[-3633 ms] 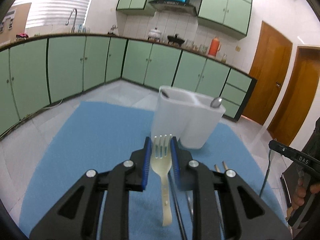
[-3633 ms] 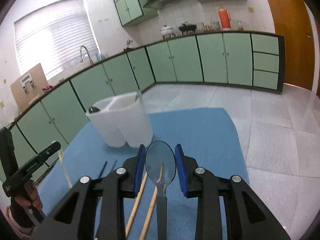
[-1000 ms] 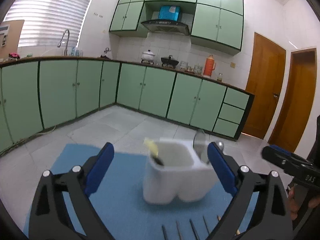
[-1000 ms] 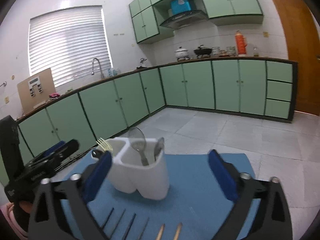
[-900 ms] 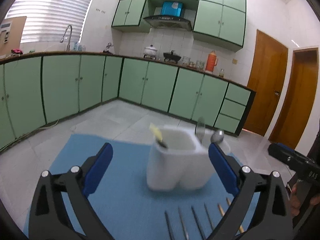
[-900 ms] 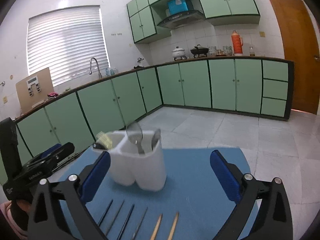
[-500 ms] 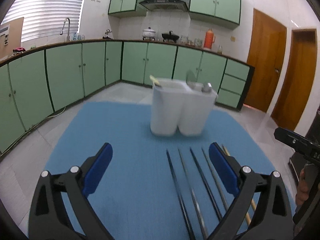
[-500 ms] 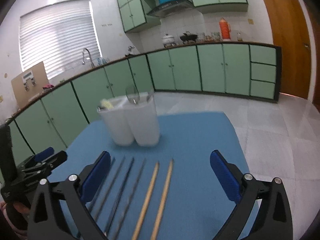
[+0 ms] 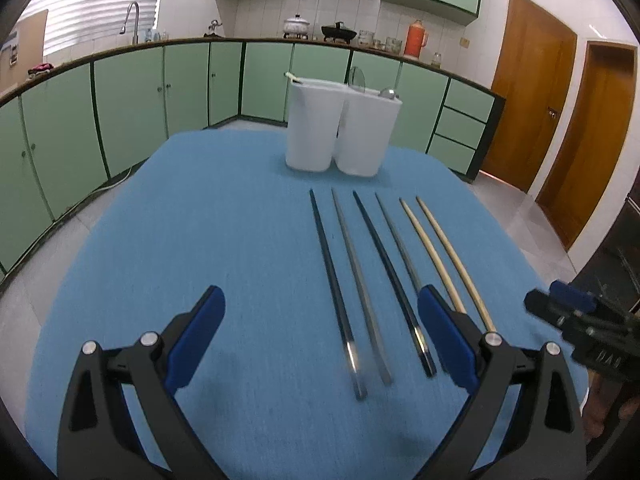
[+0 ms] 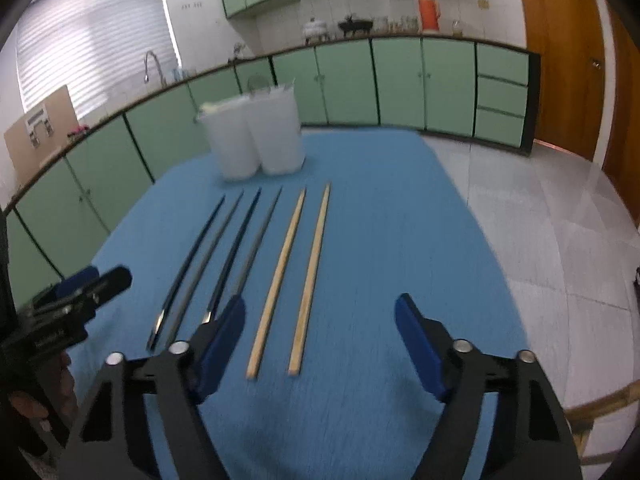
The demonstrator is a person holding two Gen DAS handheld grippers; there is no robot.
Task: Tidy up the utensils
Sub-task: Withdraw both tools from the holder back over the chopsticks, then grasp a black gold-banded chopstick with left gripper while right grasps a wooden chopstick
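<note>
A white two-compartment utensil holder (image 9: 342, 128) stands at the far end of the blue mat (image 9: 200, 240); a pale fork tip and spoon bowls stick out of it. It also shows in the right wrist view (image 10: 256, 140). Several chopsticks lie side by side on the mat: dark and grey ones (image 9: 360, 280) and a wooden pair (image 9: 444, 256), also seen in the right wrist view as the wooden pair (image 10: 298, 276) and the dark ones (image 10: 216, 260). My left gripper (image 9: 320, 336) is open and empty above the near mat. My right gripper (image 10: 320, 332) is open and empty over the wooden pair's near ends.
The mat covers a table with floor beyond its edges. Green kitchen cabinets (image 9: 120, 100) run along the far wall. Brown doors (image 9: 560, 120) stand at the right. The right gripper (image 9: 580, 320) shows at the edge of the left wrist view.
Both grippers released the fork and spoon into the holder, opened wide, and have pulled back and down toward the near ends of the chopsticks.
</note>
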